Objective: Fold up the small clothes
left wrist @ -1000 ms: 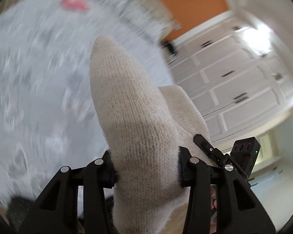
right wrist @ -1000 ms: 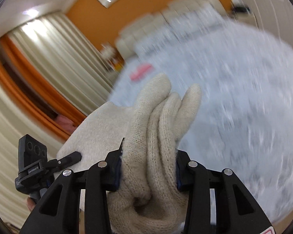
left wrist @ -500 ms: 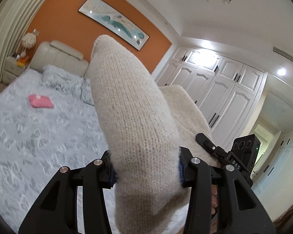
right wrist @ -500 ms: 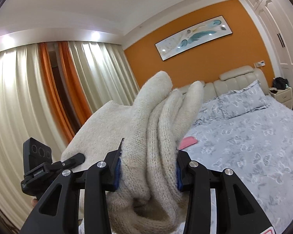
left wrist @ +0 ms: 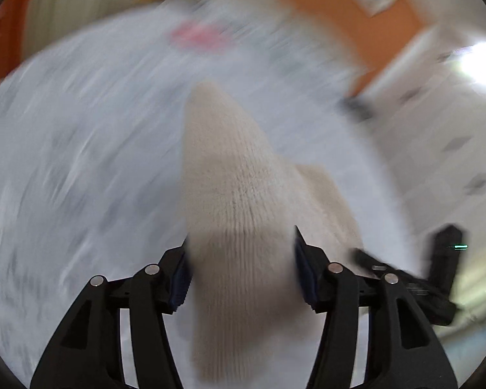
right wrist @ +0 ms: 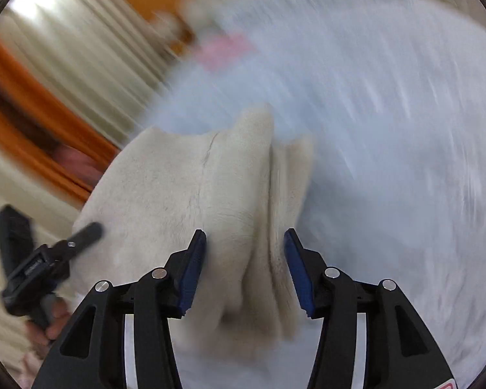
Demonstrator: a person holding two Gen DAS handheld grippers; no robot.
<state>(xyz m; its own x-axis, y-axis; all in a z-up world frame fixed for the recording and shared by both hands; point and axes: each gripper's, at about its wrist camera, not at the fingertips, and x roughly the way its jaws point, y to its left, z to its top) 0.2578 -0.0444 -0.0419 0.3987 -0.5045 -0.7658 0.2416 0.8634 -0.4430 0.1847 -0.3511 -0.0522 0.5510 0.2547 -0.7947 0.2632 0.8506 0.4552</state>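
Note:
A cream knitted garment (left wrist: 236,214) is held in the air between both grippers above a bed. My left gripper (left wrist: 241,269) is shut on one bunched edge of it, which sticks up between the fingers. My right gripper (right wrist: 244,265) is shut on another bunched edge (right wrist: 262,201), folded in several layers. The cloth spans between the two grippers; the right gripper shows at the right of the left wrist view (left wrist: 437,275), and the left gripper at the left of the right wrist view (right wrist: 39,269). Both views are motion-blurred.
A bed with a grey-blue patterned cover (left wrist: 81,162) lies below, also in the right wrist view (right wrist: 388,129). A pink item (left wrist: 197,35) lies far on it. Cream and orange curtains (right wrist: 48,81) hang left; white wardrobes (left wrist: 453,129) stand right.
Both grippers have swung downward with the garment, from facing the room's walls and ceiling to facing the bed. Both grips on the cloth are unchanged.

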